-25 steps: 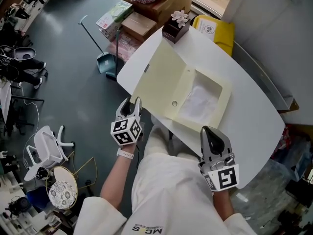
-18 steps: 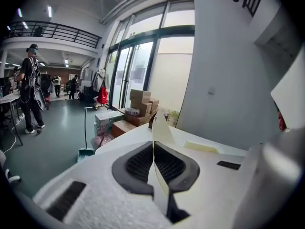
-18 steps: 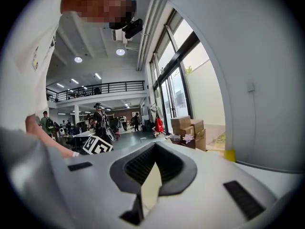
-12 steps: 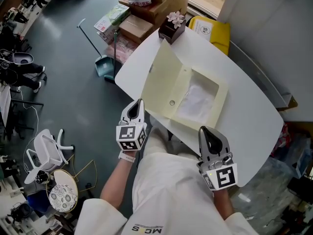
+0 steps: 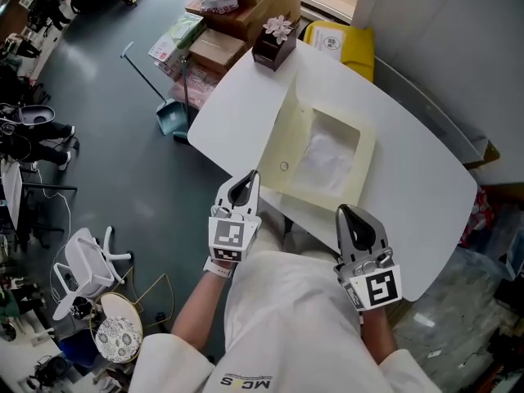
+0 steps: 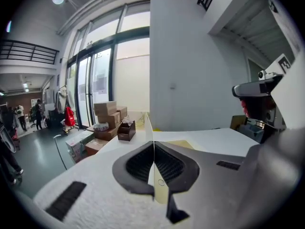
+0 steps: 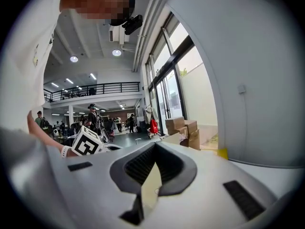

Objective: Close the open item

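A cream box with white paper inside lies on the white table. Its lid stands raised, near upright, along the box's left side. My left gripper is at the lid's near corner and is shut on the thin lid, which runs edge-on between the pads in the left gripper view. My right gripper hovers at the table's front edge, right of the box, shut and with nothing in it. The right gripper view shows only a cream sliver past its jaws.
A dark holder with a pale flower stands at the table's far corner, a yellow object behind it. Cardboard boxes, a dustpan and a white chair are on the floor to the left.
The lid has swung up from lying flat on the left to near upright. My left gripper moved right to its edge and shut on it. The right gripper barely moved.
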